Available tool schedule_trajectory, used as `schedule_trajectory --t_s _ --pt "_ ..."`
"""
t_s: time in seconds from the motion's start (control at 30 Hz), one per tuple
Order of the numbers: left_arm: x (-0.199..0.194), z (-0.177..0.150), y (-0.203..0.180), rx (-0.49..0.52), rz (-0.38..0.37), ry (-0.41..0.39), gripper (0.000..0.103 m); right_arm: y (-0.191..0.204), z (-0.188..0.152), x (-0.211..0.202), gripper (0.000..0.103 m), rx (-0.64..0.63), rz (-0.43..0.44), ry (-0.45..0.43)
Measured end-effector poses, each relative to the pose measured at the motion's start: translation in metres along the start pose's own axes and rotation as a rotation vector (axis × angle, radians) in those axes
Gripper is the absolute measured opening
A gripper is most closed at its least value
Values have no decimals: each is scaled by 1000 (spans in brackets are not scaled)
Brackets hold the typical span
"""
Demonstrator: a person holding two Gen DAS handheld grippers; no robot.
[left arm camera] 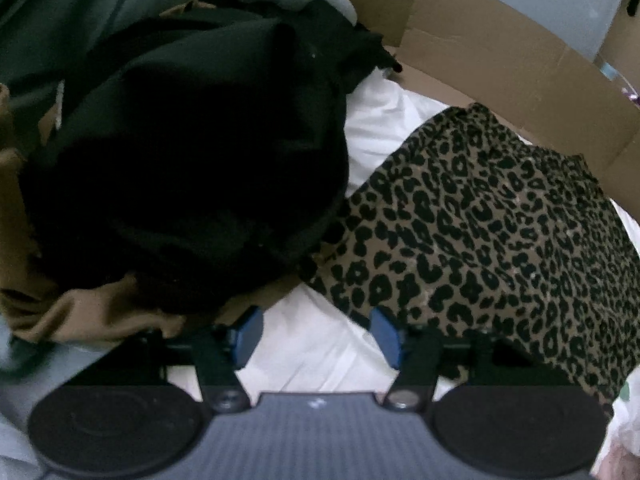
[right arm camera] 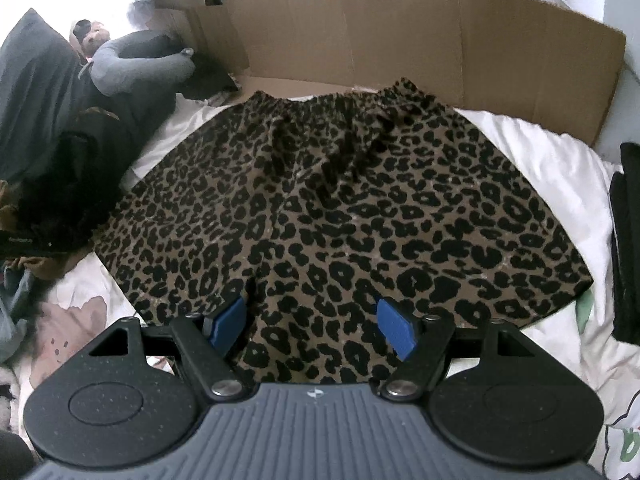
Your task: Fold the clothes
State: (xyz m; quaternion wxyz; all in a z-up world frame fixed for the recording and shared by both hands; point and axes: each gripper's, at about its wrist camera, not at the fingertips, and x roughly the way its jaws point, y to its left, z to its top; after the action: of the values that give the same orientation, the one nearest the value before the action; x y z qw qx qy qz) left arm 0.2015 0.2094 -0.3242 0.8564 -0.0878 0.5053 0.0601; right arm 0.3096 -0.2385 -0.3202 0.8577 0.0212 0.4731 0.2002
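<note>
Leopard-print skirt (right arm camera: 340, 208) lies flat on white bedding (right arm camera: 552, 168), ahead of the released right gripper (right arm camera: 316, 326). Left gripper (left arm camera: 316, 338), released, hovers beside its corner; cardboard (right arm camera: 400, 40) stands beyond.

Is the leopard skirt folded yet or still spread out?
Spread out. The skirt lies flat on the white bedding, waistband far, hem near, with no fold visible.

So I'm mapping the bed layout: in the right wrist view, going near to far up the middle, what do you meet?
Right tongs → leopard-print skirt → its gathered waistband → cardboard sheet.
</note>
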Motion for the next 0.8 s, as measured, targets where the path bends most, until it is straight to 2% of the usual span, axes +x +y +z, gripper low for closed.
schedule_trajectory --t_s 0.13,0.23,0.4,0.53,0.73,0.8 --pt "15 1 -4 -4 16 -12 62 -3 -2 6 78 -2 12 7" --pt "28 0 -8 -15 86 -8 58 -5 -3 11 78 -2 18 10" --pt "47 -1 -11 17 84 -13 54 -9 -7 22 78 14 13 23" --pt "54 3 -11 -11 61 -35 54 -10 -10 27 78 4 13 33" --pt "66 9 -17 28 56 -48 55 -9 -16 36 78 -20 7 61" --pt "68 9 -17 35 56 -54 58 -9 -17 39 78 -21 4 68"
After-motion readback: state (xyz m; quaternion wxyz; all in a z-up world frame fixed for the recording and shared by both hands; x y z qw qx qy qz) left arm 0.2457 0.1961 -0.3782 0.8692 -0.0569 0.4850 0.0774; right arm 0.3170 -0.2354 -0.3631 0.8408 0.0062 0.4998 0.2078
